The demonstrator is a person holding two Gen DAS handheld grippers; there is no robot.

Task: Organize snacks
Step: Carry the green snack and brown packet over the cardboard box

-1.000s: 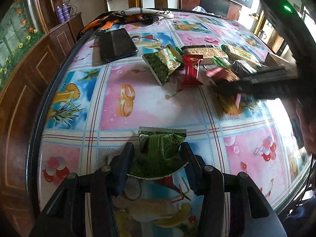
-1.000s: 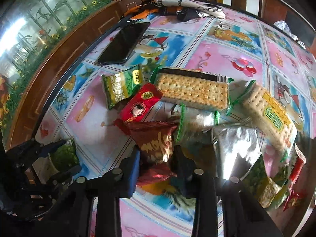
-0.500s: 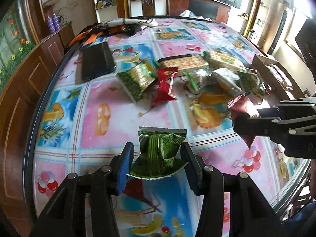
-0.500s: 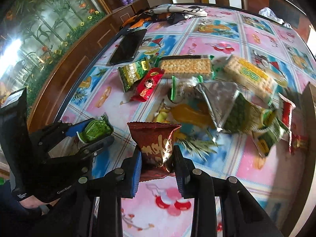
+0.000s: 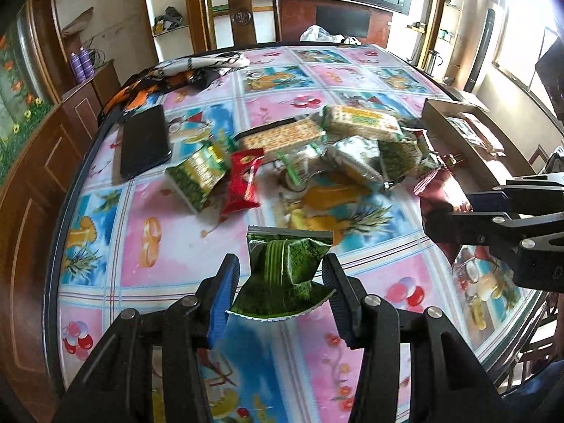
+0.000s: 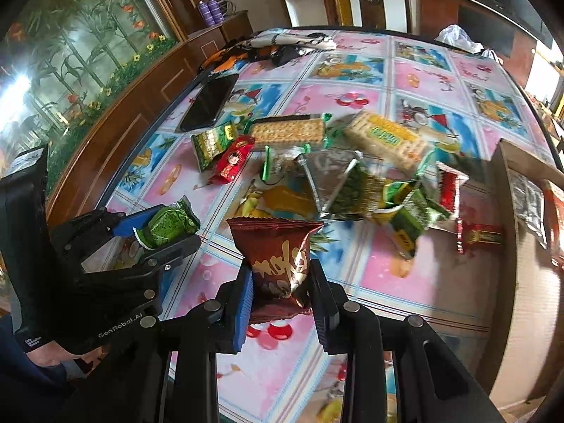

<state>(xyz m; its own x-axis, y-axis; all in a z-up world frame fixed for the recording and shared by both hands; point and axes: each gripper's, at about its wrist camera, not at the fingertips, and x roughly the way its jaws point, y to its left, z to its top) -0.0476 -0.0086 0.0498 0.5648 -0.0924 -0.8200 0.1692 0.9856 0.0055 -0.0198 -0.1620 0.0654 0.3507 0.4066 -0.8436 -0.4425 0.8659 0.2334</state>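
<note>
A green snack packet (image 5: pixel 287 275) is pinched in the left gripper (image 5: pixel 280 292) and a brown one (image 6: pixel 280 264) in the right gripper (image 6: pixel 282 299), both carried above the table (image 6: pixel 387 275), apparently to be dropped next into the cardboard box (image 6: pixel 521 246) beside the snack pile (image 6: pixel 352 176).

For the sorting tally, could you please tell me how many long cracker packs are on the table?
2: one cracker pack lies beside the green snack bag, the other to its right, angled toward the box. More may hide under wrappers.
</note>
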